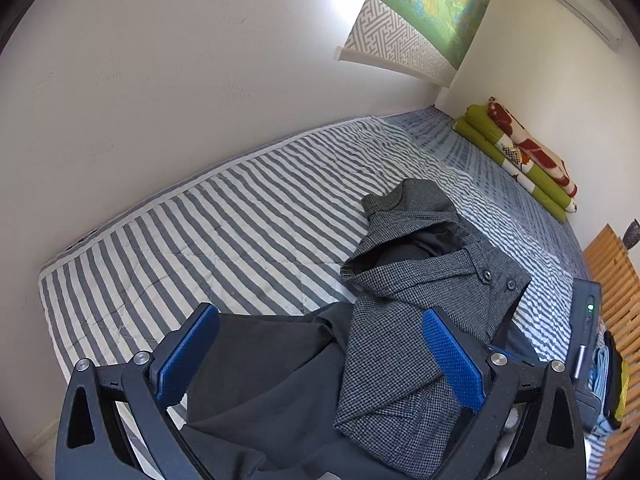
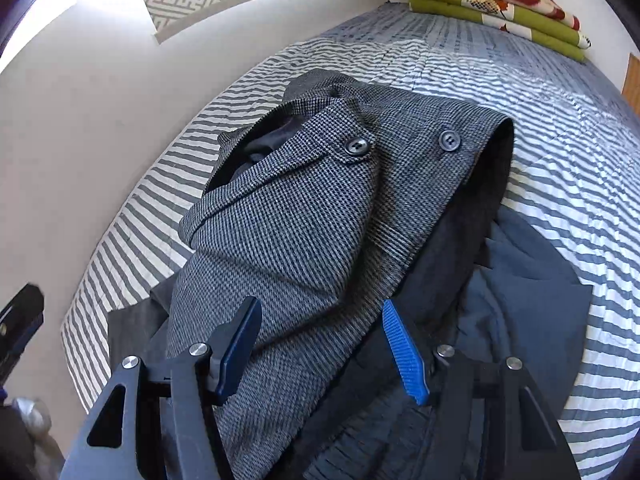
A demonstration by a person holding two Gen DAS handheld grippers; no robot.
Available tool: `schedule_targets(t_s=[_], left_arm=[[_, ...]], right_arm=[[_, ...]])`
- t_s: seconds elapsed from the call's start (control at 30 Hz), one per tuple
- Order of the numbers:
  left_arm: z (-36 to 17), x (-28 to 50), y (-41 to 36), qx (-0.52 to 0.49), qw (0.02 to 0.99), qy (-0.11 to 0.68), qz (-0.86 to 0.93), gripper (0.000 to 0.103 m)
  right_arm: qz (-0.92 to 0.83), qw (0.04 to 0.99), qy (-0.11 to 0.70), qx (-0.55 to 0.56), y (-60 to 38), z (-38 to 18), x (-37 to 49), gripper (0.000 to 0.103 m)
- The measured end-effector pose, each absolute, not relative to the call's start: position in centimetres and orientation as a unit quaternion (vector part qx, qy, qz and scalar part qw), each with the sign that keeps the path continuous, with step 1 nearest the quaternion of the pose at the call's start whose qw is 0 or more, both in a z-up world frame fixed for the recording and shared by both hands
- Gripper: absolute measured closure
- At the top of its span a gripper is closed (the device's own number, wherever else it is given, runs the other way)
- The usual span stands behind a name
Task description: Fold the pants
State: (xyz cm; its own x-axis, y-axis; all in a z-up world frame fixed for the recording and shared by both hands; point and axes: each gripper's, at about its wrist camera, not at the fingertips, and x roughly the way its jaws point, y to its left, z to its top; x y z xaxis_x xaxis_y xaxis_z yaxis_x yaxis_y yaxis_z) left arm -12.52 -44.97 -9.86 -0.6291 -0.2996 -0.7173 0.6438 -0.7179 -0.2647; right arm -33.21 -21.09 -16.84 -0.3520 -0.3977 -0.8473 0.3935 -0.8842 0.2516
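- The grey houndstooth pants lie crumpled on your striped bedspread, over darker garments.
- Your left gripper is spread wide, gripping nothing.
- Your right gripper gapes around the pants, unclamped.
- Folded green blanket sits far off.

White walls, striped bed, folded green blanket

Checked pants legs cut off at bottom edge, dark garments beneath partly hidden
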Motion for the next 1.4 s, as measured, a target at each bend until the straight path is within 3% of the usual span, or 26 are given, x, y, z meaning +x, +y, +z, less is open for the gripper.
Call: schedule_targets(t_s=[0.13, 0.17, 0.2, 0.23, 0.5, 0.83, 1.23, 1.4], left_arm=[[-10.7, -12.6, -46.3, 0.340, 0.276, 0.280, -0.854, 0.001], [-10.8, -12.6, -46.4, 0.340, 0.277, 0.283, -0.853, 0.001], [-10.9, -12.5, -46.4, 0.340, 0.278, 0.284, -0.852, 0.001], [-10.9, -12.5, -46.3, 0.340, 0.278, 0.283, -0.853, 0.002], [-10.5, -12.1, -45.8, 0.333, 0.279, 0.278, -0.856, 0.002], [-10.4, -12.8, -43.5, 0.337, 0.270, 0.260, -0.864, 0.002], [-10.4, -16.8, -33.7, 0.367, 0.183, 0.209, -0.888, 0.002], [-10.6, -18.2, -30.5, 0.377, 0.156, 0.202, -0.890, 0.002]], right_arm=[[-0.814, 0.224, -0.009, 0.537, -22.8, -18.3, -34.7, 0.045], [-0.814, 0.229, -0.008, 0.534, -23.0, -18.3, -34.7, 0.064], [-0.811, 0.234, -0.005, 0.535, -23.2, -18.1, -34.6, 0.093], [-0.811, 0.235, -0.002, 0.536, -23.2, -17.7, -34.5, 0.100], [-0.849, 0.272, 0.005, 0.452, -18.5, -8.9, -30.9, 0.101], [-0.920, 0.194, 0.017, 0.340, -4.7, 2.0, -24.9, 0.101], [-0.942, -0.001, 0.022, 0.334, 14.7, 1.1, -17.6, 0.101], [-0.936, 0.035, 0.015, 0.351, 14.6, 0.7, -15.3, 0.101]])
